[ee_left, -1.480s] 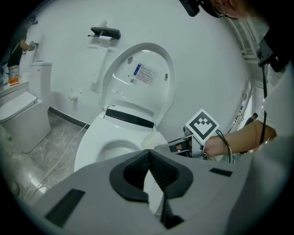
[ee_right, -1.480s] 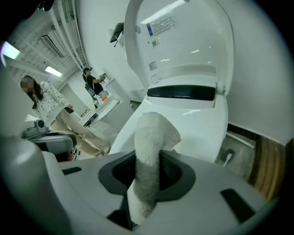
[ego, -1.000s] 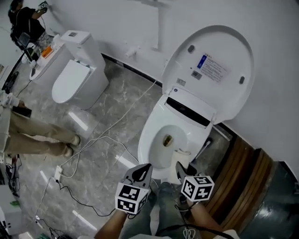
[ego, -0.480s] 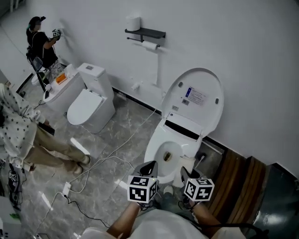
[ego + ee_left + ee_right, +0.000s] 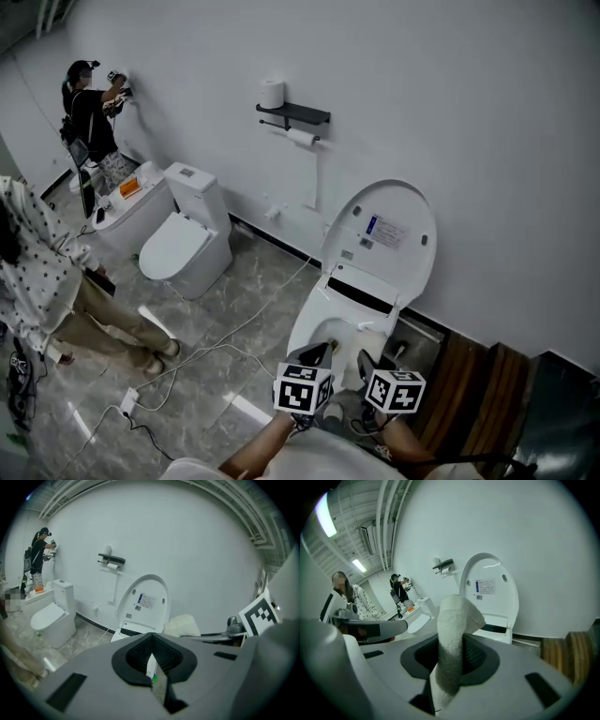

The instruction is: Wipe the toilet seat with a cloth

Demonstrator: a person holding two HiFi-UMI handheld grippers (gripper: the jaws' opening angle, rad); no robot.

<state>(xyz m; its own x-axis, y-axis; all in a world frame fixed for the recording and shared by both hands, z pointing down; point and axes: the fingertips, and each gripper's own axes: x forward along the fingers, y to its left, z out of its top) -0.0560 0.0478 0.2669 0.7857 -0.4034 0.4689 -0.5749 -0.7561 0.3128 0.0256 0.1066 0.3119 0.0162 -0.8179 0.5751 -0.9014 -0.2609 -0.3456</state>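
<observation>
Clamps a white fluffy terry cloth (image 5: pixel 454 620) in the right gripper (image 5: pixel 450 660), jaws pinched on its folded middle, loose end standing up past the tips. Holds the left gripper (image 5: pixel 151 660) clenched on nothing, with only a thin slit between the pads. Hovers both tools side by side over the front edge of the white ceramic toilet (image 5: pixel 305 328), oval lid raised against the wall. Carries the cloth above that toilet's near rim, apparently clear of the seat, though small in the head view. Shows, left of that toilet, a second white toilet with closed lid (image 5: pixel 183 248) and a white cable (image 5: pixel 234 328) trailing over grey marble floor (image 5: pixel 234 281). Shows, above and left of it, a black wall shelf with paper rolls (image 5: pixel 292 115). Shows brown wooden slats (image 5: pixel 478 394) to its right.
</observation>
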